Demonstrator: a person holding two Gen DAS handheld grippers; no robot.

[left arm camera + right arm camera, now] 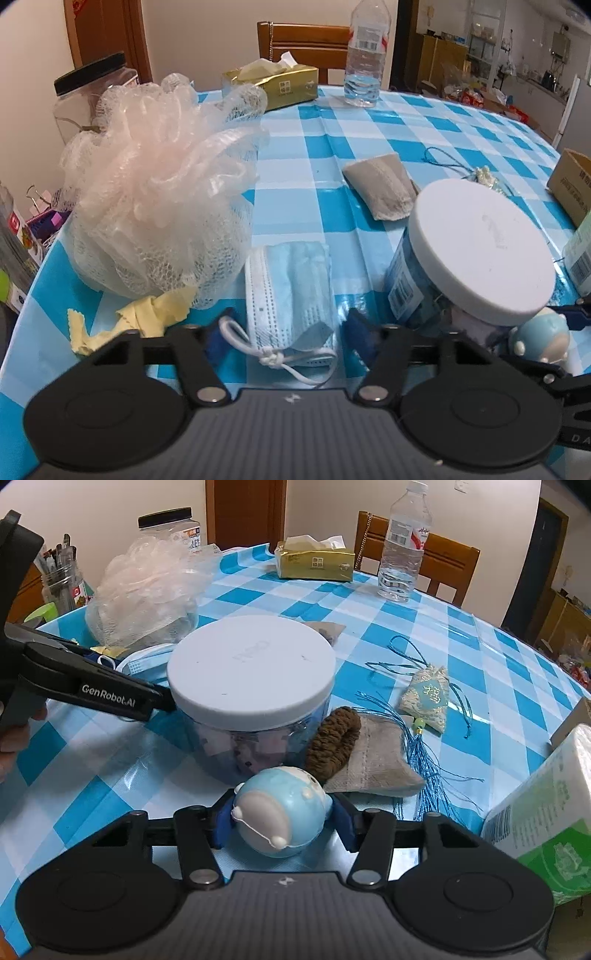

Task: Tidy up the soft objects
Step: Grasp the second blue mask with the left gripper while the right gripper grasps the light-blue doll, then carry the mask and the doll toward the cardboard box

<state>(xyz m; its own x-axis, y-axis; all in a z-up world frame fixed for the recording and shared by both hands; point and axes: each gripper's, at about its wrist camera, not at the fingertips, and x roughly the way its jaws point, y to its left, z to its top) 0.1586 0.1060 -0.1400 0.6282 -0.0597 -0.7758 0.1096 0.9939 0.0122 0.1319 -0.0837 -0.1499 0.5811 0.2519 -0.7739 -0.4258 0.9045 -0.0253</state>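
Observation:
A folded blue face mask [291, 291] lies on the checked tablecloth between the pads of my left gripper [286, 332]. The jaws stand half closed, with a sliver of cloth showing on each side of the mask. A pink mesh bath puff [155, 184] and a yellow cloth [147, 317] lie to its left, and a grey sachet [384, 188] lies beyond. My right gripper [282, 827] is shut on a small blue-and-white toy figure [280, 819], in front of a white-lidded jar [251, 664]. A brown scrunchie [332, 746] rests on a grey pouch [373, 764]. A tasselled embroidered sachet [428, 698] lies to the right.
A gold tissue box [273, 85], a water bottle [365, 55] and a wooden chair [306, 40] stand at the far side. A black-lidded jar [92, 96] is behind the puff. A cardboard box [572, 181] and a green-white pack [546, 827] crowd the right. The table edge runs close on the left.

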